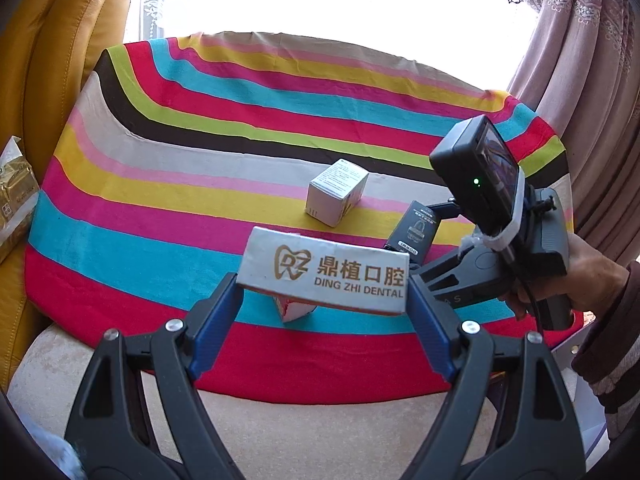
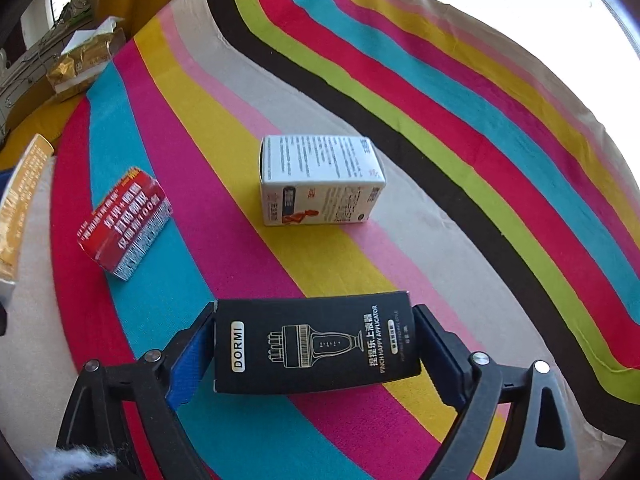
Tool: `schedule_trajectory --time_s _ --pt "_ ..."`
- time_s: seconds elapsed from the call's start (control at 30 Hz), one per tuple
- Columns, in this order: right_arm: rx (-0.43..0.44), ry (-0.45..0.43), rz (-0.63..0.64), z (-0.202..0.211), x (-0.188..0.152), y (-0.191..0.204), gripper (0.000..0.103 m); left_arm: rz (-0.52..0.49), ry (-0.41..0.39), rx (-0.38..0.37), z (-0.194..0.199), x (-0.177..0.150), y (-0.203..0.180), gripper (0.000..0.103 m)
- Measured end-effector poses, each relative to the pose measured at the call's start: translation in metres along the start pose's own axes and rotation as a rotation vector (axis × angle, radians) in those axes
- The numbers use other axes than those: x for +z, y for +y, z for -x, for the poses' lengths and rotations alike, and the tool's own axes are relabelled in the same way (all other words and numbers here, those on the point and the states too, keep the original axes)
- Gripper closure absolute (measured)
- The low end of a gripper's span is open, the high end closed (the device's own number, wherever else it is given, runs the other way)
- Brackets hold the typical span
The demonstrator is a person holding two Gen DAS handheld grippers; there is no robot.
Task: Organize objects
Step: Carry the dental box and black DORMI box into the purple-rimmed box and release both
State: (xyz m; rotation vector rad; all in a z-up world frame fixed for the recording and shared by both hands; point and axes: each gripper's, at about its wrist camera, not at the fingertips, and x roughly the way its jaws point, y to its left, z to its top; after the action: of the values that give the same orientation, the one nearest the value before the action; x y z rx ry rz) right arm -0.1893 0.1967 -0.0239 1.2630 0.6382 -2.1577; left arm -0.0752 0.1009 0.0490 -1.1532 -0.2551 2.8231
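My left gripper (image 1: 322, 284) is shut on a white box marked "Ding Zhi Dental" (image 1: 324, 272), its blue pads (image 1: 216, 316) pressed on the two ends. The box hangs above the near edge of the striped cloth (image 1: 160, 220). My right gripper (image 2: 316, 312) has a black "DORMI" box (image 2: 316, 344) crosswise between its pads, which lie against both ends. The same black box (image 1: 414, 226) shows low over the cloth's right side. A white printed box (image 2: 320, 178) lies mid-cloth. A red box (image 2: 124, 224) lies to its left, partly hidden below the dental box (image 1: 292, 308).
A person's hand (image 1: 592, 280) grips the right tool's handle. A gold packet (image 1: 16, 200) and a yellow leather seat back (image 1: 60, 40) stand at the left. Patterned curtains (image 1: 580, 40) hang at the right. The far half of the cloth (image 2: 440, 100) bears nothing.
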Motion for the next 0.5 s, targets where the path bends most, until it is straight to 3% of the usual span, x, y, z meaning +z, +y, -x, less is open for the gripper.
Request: schedule_trajectory --time_s 0.13,0.37,0.5 --pt "0.001 -0.073 -0.134 0.014 -0.014 -0.009 0.016 -0.016 -0.003 0.002 0.000 -0.002 -0.003 0.019" --pt "-0.147 -0.105 -0.369 0.052 -0.059 -0.013 0.016 -0.046 0.033 -0.008 -0.004 -0.010 -0.011 0.019" --pt "-0.175 -0.124 -0.532 0.074 -0.083 -0.003 0.016 -0.048 0.056 -0.021 -0.003 -0.015 -0.013 0.019"
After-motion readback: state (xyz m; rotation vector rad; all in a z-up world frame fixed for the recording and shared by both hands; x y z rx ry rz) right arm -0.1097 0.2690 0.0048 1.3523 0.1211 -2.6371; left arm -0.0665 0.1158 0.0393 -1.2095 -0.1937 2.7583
